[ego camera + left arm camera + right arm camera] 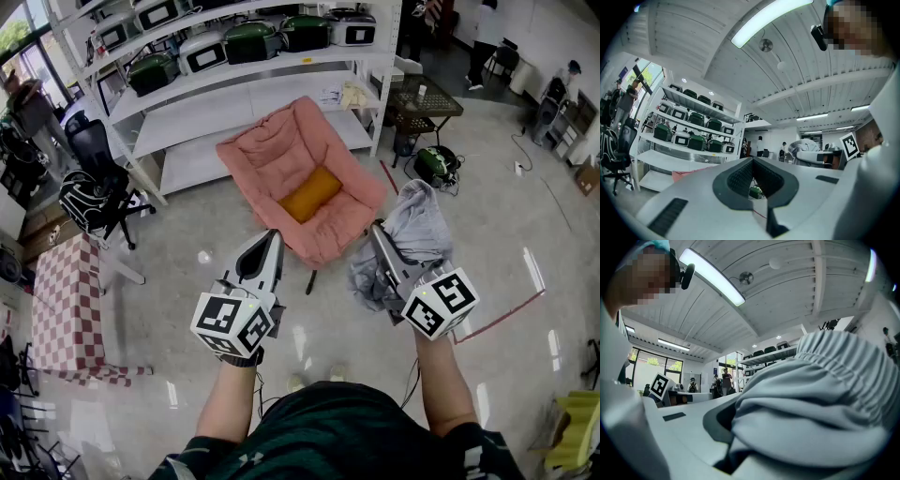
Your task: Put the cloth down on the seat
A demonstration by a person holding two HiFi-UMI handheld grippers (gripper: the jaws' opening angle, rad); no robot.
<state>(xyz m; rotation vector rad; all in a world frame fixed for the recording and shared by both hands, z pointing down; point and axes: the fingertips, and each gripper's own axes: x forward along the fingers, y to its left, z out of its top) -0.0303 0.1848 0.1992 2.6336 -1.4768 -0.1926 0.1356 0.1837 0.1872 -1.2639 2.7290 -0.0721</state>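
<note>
The seat (281, 155) is a pink padded folding chair with an orange cushion (309, 193) on it, standing on the floor ahead of me. My right gripper (378, 231) is shut on a grey cloth (414, 232), which hangs bunched in the air just right of the seat's front corner. In the right gripper view the cloth (811, 399) fills the space over the jaws and hides the right gripper's tips (740, 416). My left gripper (274, 238) is shut and holds nothing, its tip near the seat's front edge. Its jaws meet in the left gripper view (752, 161).
White shelving (234, 89) with green and white cookers stands behind the seat. At the left are a black office chair (94, 183) and a checked red-white table (64, 300). A small table (422, 98), a green appliance (436, 164) and a red rod (506, 314) lie right.
</note>
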